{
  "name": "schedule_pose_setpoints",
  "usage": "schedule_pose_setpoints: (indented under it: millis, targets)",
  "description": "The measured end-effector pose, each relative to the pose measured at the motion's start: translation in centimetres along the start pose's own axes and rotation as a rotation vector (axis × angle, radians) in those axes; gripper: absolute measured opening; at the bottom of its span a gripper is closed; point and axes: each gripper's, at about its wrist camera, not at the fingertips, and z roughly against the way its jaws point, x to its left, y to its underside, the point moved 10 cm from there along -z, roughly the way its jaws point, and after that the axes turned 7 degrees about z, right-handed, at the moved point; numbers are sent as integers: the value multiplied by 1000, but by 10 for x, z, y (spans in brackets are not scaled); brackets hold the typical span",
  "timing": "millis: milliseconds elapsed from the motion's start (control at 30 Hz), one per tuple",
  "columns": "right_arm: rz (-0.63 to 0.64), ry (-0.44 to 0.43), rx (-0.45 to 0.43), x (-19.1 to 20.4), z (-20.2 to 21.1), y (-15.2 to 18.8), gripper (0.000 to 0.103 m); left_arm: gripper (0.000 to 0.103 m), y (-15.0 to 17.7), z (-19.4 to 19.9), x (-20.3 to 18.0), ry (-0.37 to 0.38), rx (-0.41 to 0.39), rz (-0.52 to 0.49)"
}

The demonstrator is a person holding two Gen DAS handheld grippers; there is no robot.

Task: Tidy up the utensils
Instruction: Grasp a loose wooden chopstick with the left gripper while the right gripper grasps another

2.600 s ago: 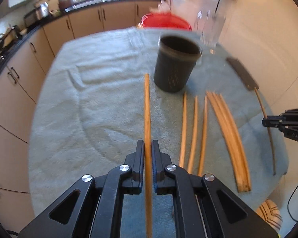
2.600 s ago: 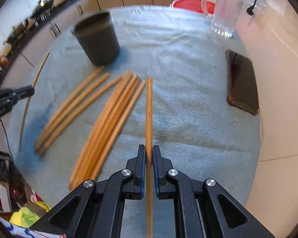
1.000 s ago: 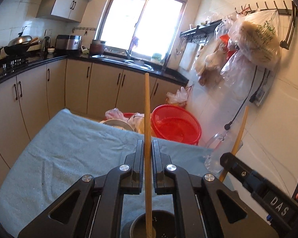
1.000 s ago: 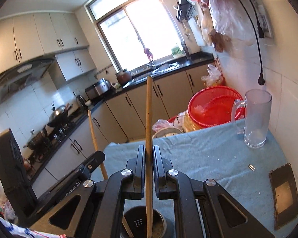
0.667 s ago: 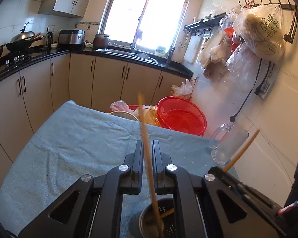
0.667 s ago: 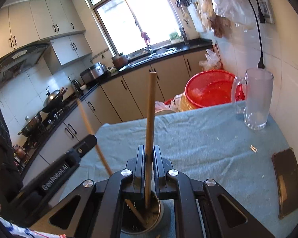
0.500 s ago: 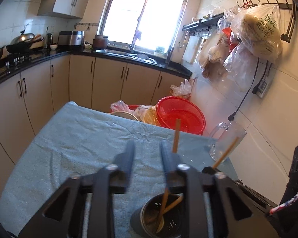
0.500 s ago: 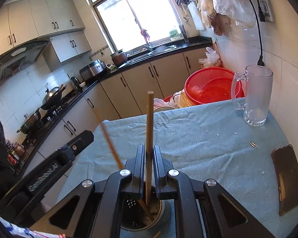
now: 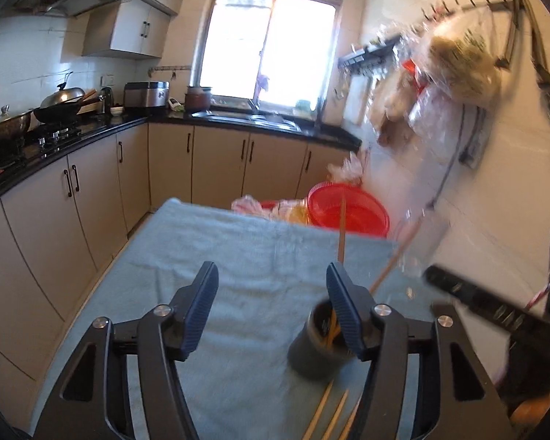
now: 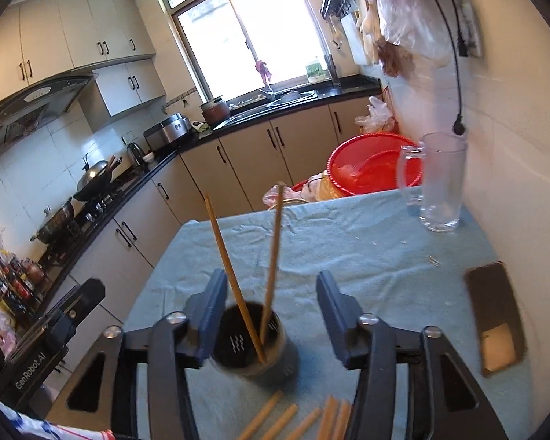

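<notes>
With two chopsticks (image 10: pixel 271 256) standing loose in the dark holder (image 10: pixel 255 344) on the desk (image 10: pixel 348 249), the step in hand looks like drawing clear to fetch more. Both tools have just been opening: the left tool (image 9: pixel 271 308) stands wide with nothing between its jaws, and the right tool (image 10: pixel 271 308) stands wide too, the holder's rim and the sticks sitting low in the gap, untouched by the pads. To do this well, each tool should back straight away from the holder so that no finger knocks the leaning sticks or tips the pot, then drop toward the loose chopsticks (image 10: pixel 304 421) lying on the cloth in front of it.

In the left view the holder (image 9: pixel 319 344) is half hidden behind the right-hand finger and smeared by blur. How many loose sticks remain cannot be counted, since the bottom edge cuts them off. Beside the glass mug (image 10: pixel 440 183), the flat dark thing (image 10: pixel 495 319) may be a phone.
</notes>
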Motion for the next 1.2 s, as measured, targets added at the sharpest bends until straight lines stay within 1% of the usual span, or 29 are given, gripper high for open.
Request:
schedule_pose_setpoints:
  millis: [67, 133, 167, 200, 267, 300, 333, 367, 433, 500, 567, 600, 700, 767, 867, 1033, 1100, 1133, 1200]
  targets:
    - [12, 12, 27, -5, 11, 18, 61, 65, 26, 3, 3, 8, 61, -41]
    - [18, -6, 92, -12, 18, 51, 61, 65, 58, 0, 4, 39, 141, -79]
    - [20, -15, 132, -16, 20, 71, 61, 65, 69, -2, 4, 46, 168, -92]
    - [20, -23, 175, -20, 20, 91, 61, 65, 89, -7, 4, 58, 224, -120]
    - [14, -28, 242, -30, 19, 123, 51, 65, 117, -15, 2, 75, 312, -163]
    - [12, -27, 282, -36, 18, 143, 36, 65, 132, -20, 0, 85, 359, -191]
    - [10, -26, 312, -41, 17, 157, 31, 64, 143, -23, -2, 92, 387, -211]
    - [5, -25, 342, -44, 16, 169, 31, 62, 155, -26, -4, 101, 417, -236]
    - [3, -24, 378, -49, 17, 190, 31, 58, 171, -28, -7, 105, 439, -273]
    - [13, -19, 396, -50, 16, 200, 31, 56, 184, -32, -13, 106, 462, -330]
    - [24, -17, 406, -48, 14, 203, 31, 43, 194, -35, -15, 102, 484, -357]
    - [33, -11, 414, -48, 11, 205, 31, 42, 200, -38, -15, 98, 504, -366]
    - [51, -9, 418, -45, 4, 209, 31, 37, 207, -45, -17, 83, 523, -372]
    - [68, 5, 412, -42, 4, 211, 31, 31, 210, -49, -14, 81, 535, -355]
    - [95, 27, 410, -39, 1, 210, 31, 28, 209, -52, -14, 73, 529, -353]
    - [133, 55, 415, -36, -1, 208, 31, 28, 208, -59, -19, 39, 533, -398]
    - [154, 73, 430, -34, -2, 207, 31, 22, 207, -61, -22, 26, 548, -403]
    - [158, 80, 438, -34, -3, 206, 31, 9, 207, -63, -22, 22, 554, -394]
    - [162, 91, 456, -35, -3, 206, 30, 10, 204, -64, -17, -10, 557, -377]
